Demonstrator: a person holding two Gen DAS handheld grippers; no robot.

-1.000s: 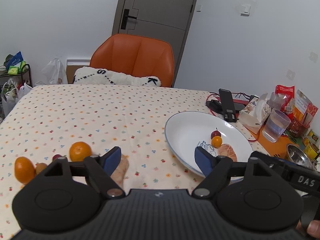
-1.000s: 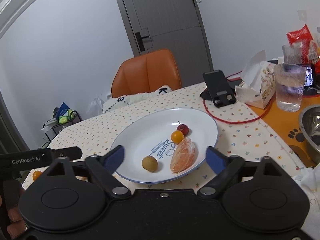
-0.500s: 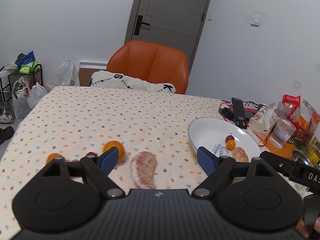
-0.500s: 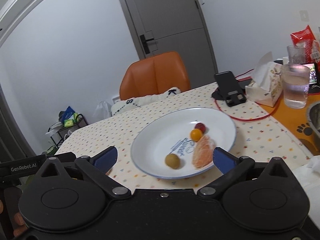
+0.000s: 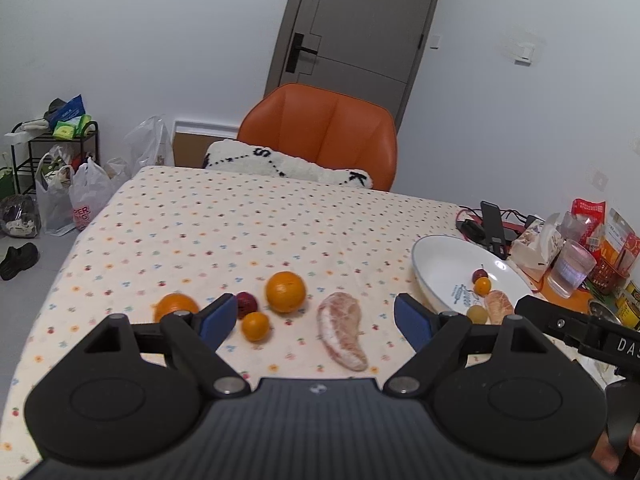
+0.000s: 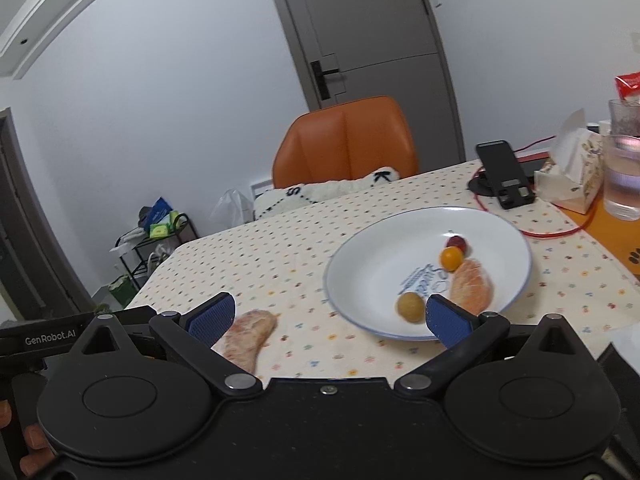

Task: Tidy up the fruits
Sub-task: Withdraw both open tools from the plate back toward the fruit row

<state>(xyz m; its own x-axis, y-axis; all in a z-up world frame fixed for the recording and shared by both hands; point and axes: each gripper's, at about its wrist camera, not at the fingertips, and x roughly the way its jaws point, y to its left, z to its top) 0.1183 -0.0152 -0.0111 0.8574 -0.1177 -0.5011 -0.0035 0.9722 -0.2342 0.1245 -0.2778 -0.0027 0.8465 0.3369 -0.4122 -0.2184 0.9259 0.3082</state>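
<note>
A white plate point(image 5: 444, 262) point(image 6: 384, 256) at the right of the table holds a small red fruit point(image 6: 456, 243), a small orange fruit point(image 6: 451, 259), a yellow-brown round fruit point(image 6: 410, 307) and a peeled citrus segment point(image 6: 472, 289). On the cloth lie a second peeled segment point(image 5: 344, 330) point(image 6: 250, 336), a large orange point(image 5: 285, 291), a small orange point(image 5: 255, 325), a dark red fruit point(image 5: 246, 303) and another orange point(image 5: 173, 306). My left gripper point(image 5: 315, 318) hangs open above the loose fruit. My right gripper point(image 6: 330, 318) is open over the plate's near left edge.
An orange chair point(image 5: 320, 136) with a white cushion point(image 5: 288, 166) stands at the far edge. At the right are a phone on a stand point(image 6: 504, 174), a red cable, a tissue pack point(image 6: 572, 176), a water glass point(image 6: 622, 176) and snack packets point(image 5: 588, 216). Bags and a rack point(image 5: 52, 168) stand on the floor at the left.
The left gripper has pulled back and up, bringing all the loose fruit into view. The right gripper has swung left, so the plate now sits right of centre and the loose segment appears.
</note>
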